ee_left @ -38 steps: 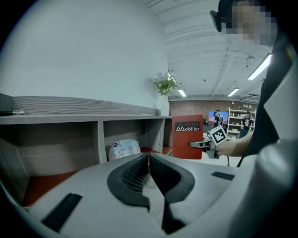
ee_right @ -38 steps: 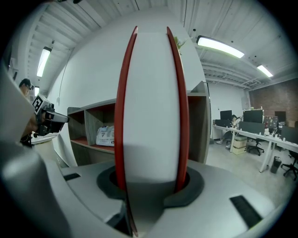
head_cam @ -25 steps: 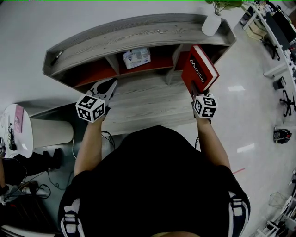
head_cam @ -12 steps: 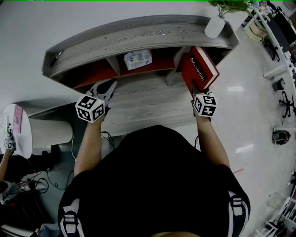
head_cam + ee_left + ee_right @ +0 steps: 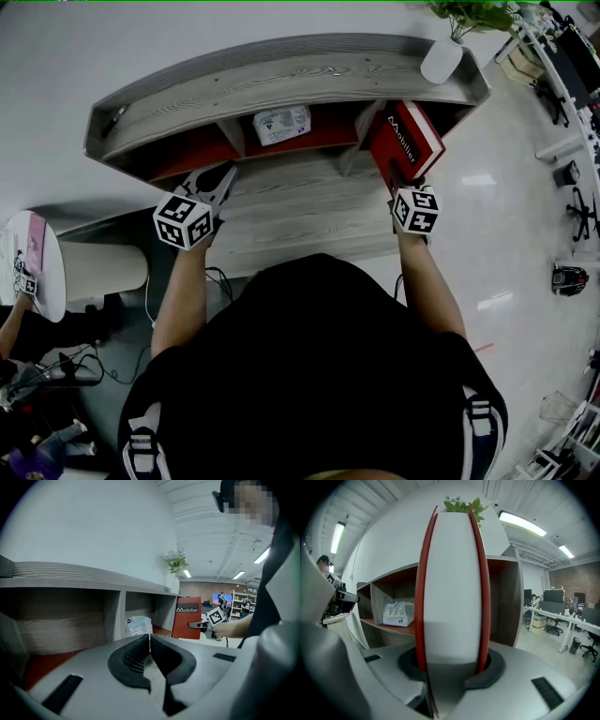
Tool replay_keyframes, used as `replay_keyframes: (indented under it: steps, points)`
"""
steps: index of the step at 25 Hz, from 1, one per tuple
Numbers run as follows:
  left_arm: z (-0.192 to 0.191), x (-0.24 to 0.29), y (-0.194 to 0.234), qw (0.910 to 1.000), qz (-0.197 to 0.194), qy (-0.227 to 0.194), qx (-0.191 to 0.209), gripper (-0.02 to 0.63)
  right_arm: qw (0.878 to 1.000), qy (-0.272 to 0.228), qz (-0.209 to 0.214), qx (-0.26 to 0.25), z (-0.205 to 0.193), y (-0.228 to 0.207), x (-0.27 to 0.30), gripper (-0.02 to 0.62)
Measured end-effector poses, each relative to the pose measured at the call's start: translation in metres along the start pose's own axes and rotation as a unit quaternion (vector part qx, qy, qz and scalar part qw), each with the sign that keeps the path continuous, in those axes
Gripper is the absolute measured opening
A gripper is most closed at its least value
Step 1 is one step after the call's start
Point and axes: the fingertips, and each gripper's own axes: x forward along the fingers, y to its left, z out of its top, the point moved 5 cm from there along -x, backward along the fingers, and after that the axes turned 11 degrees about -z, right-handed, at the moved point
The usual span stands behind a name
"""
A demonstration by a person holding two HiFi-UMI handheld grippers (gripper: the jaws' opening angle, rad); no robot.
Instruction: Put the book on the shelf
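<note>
- Right gripper [image 5: 397, 180] clamps the red book [image 5: 409, 141], upright.
- Left gripper [image 5: 223, 174] closed, empty.
- Hold it vertical; slide straight into the shelf [image 5: 281, 80], right-hand compartment.

I see a grey wooden shelf [image 5: 281, 75] with red-floored compartments, standing at the back of a grey desktop [image 5: 300, 206]. A white packet [image 5: 281, 124] lies in the middle compartment, ahead and to the right of my left gripper [image 5: 223, 176]. On the top board, beyond my right gripper [image 5: 397, 180], stands a white vase [image 5: 441, 60] holding a plant [image 5: 473, 11].
</note>
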Motion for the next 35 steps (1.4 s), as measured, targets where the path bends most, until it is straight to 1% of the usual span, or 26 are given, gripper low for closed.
replay_keyframes:
  steps: [11,35]
  points:
    - [0.000,0.000,0.015,1.0000,0.005,0.002,-0.005,0.026,1.000,-0.004,-0.008,-0.009,0.007,0.005,0.024,0.166]
    - [-0.006,-0.006,0.038,0.9996,0.021,0.012,-0.016,0.026,1.000,-0.009,-0.022,-0.006,0.016,0.015,0.073,0.166]
